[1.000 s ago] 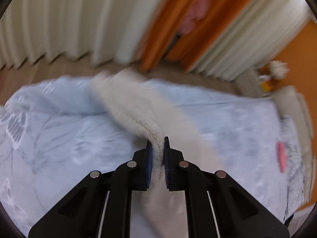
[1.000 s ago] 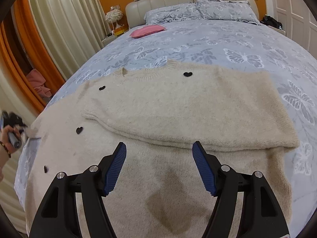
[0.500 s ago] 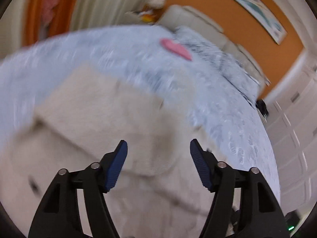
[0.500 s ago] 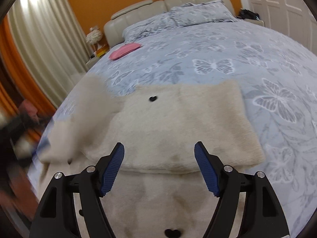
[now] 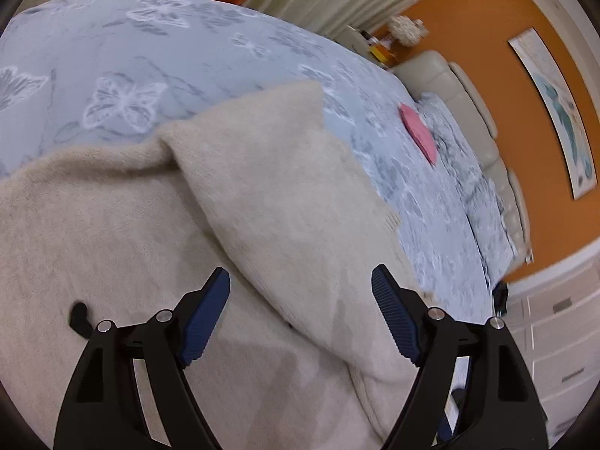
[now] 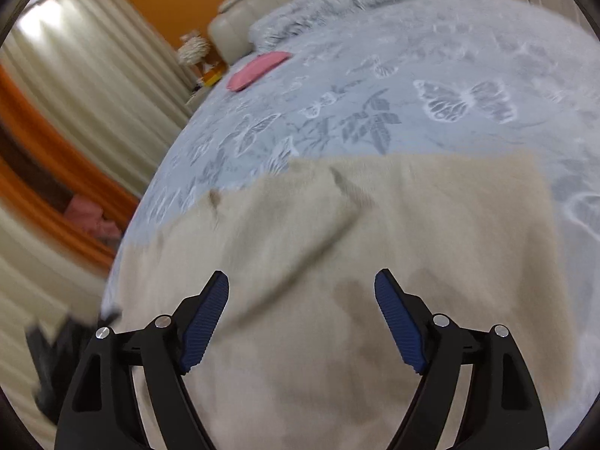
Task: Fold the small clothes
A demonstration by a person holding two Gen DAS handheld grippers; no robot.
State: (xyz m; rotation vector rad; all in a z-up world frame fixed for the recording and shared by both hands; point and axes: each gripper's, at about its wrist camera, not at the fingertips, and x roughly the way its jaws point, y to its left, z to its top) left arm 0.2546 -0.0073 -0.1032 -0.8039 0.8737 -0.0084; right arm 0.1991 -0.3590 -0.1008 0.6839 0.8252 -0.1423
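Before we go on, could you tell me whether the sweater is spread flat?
Partly folded: the beige sweater has a flap lying over its body.

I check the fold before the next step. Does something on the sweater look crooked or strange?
Yes. On the beige sweater, the folded-over flap lies slanted, and its edge bunches at the corner. Both grippers are open above it.

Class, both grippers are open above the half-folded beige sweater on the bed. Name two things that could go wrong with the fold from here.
1. The folded-over sleeve flap lies loose and slightly puckered on the beige sweater; with the left hand-held gripper open, nothing pins it, so it may slip.
2. The right hand-held gripper, also open, might pinch only the top layer and drag the fold askew.
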